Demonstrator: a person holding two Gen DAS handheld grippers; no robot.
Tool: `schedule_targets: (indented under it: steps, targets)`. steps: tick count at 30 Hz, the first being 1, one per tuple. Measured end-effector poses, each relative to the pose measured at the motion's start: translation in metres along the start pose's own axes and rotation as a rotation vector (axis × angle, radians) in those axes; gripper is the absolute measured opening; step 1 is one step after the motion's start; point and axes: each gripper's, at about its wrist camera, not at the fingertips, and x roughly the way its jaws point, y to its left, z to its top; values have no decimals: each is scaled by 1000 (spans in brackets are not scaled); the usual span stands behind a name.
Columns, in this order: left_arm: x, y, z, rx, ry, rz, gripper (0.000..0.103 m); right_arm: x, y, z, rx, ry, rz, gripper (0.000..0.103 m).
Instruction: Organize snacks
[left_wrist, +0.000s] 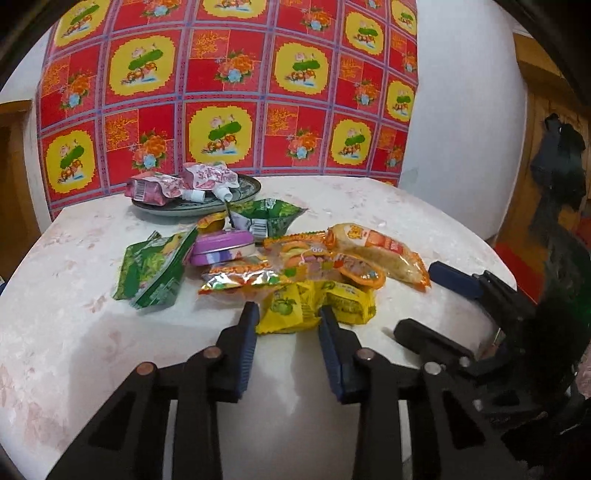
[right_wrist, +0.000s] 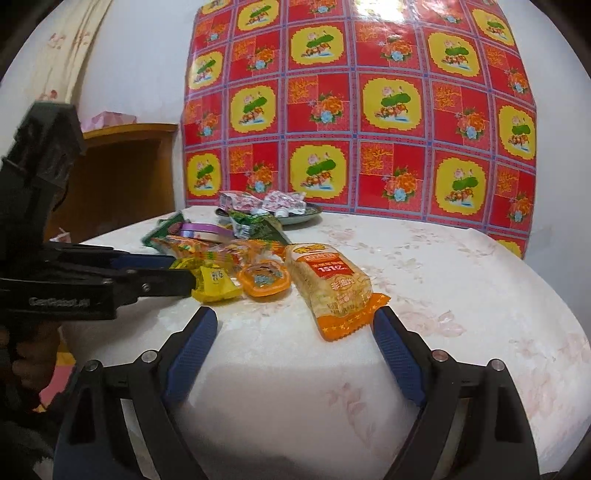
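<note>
The round table with its pale flowered cover fills both views, and a red-and-yellow patterned cloth hangs on the wall behind it. At the far side sits a dark plate, already holding two pink spouted pouches, so sorting seems under way, with most of it left to do. The rest of the snacks lie in a loose heap at the middle of the table, nearer than the plate.

The left gripper is narrowed onto the near end of the yellow packet at the near edge of the heap. Its pads look to be pinching the wrapper, so the step in hand appears to be picking this one out. The right gripper stands wide and holds nothing. The orange-ended bag, on the right of the heap, lies with its near end between its fingertips.

The next move probably calls for a clean lift. A second yellow packet touches the first, and an orange jelly cup and some foil wrappers rest against both, so they could drag along. Left of the heap are green packets and a purple tin. These lie between the left gripper and the plate, so a carry there should go over them.
</note>
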Motion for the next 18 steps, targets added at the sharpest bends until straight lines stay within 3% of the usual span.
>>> schedule_targets:
  steps: [3, 5, 7, 9, 10, 11, 14, 18]
  targets:
    - [-13, 5, -10, 17, -14, 23, 34, -14, -1, -3, 37, -41, 128, 82]
    - [-20, 8, -15, 25, -21, 47, 34, -32, 2, -4, 49, -131, 235, 82]
    - [-27, 11, -19, 25, -25, 54, 34, -44, 14, -1, -13, -191, 237, 80]
    - [-30, 13, -21, 27, -30, 52, 34, -38, 27, 8, -79, -151, 240, 56]
    - [-31, 13, -22, 27, -33, 52, 34, -31, 32, 12, -87, -104, 269, 40]
    - [-32, 15, -23, 24, -39, 51, 34, -22, 36, 17, -87, -50, 300, 34]
    - [-33, 19, -26, 17, -56, 36, 34, 2, 47, 27, -102, 72, 305, 34]
    - [-34, 16, -29, 51, -71, 35, 34, 23, 41, 40, -64, 140, 318, 34]
